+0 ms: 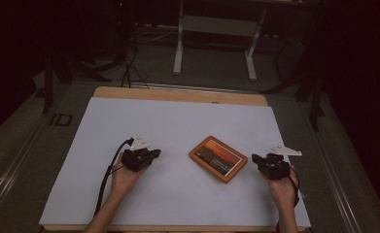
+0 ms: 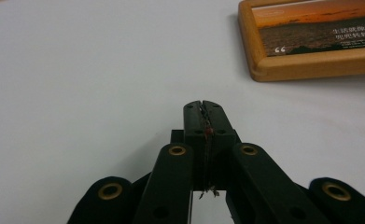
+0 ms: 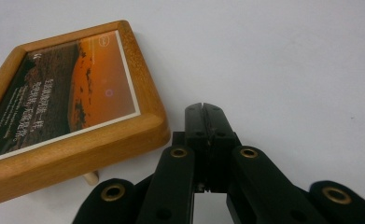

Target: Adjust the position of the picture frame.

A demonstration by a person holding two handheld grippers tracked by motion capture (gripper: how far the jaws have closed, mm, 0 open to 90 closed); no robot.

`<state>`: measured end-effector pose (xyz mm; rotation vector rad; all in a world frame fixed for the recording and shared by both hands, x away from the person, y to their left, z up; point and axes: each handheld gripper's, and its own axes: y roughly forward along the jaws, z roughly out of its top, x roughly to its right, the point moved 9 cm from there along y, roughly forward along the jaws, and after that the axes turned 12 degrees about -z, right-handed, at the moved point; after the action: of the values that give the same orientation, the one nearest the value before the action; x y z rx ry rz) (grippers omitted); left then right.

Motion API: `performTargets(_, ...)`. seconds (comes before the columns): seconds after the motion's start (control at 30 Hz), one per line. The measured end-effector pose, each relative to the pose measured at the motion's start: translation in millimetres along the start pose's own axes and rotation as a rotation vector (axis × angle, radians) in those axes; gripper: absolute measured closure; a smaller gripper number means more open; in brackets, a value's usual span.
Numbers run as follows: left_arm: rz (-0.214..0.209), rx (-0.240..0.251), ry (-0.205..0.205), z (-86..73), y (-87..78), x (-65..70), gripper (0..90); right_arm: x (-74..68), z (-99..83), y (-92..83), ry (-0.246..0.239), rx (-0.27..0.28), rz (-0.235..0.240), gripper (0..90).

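I am holding both grippers low over the white table [image 1: 129,204], the left gripper [image 1: 154,154] and the right gripper [image 1: 255,159] both clenched on nothing. The wooden picture frame [image 1: 218,158] is lying flat between them, nearer the right one, untouched, so I judge the grasping is all still waiting.

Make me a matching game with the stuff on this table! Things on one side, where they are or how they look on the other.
Things:
1. picture frame
2. left gripper
3. right gripper
4. white sheet

Descriptions:
A. shut, at the frame's right
B. covers the table
C. wooden, lying flat between the two grippers
D. shut, at the frame's left

Pairs: 1-C, 2-D, 3-A, 4-B
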<state>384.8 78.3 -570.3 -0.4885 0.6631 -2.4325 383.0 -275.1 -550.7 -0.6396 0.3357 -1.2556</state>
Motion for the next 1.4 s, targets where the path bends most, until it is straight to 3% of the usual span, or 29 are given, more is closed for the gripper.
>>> performTargets(0.4,-0.069,-0.034,0.045,11.7,30.8,22.3,89.5,-7.3,-0.7,5.2,-0.019,-0.009,0.030,89.7)
performTargets(0.93,-0.133,-0.025,0.064,14.9,28.3,50.8,89.5,-15.6,-3.1,5.3,-0.063,-0.016,0.044,90.0)
performTargets(1.4,-0.232,-0.066,0.108,11.2,40.2,94.7,89.3,-29.4,-4.0,1.2,-0.105,-0.020,0.078,90.0)
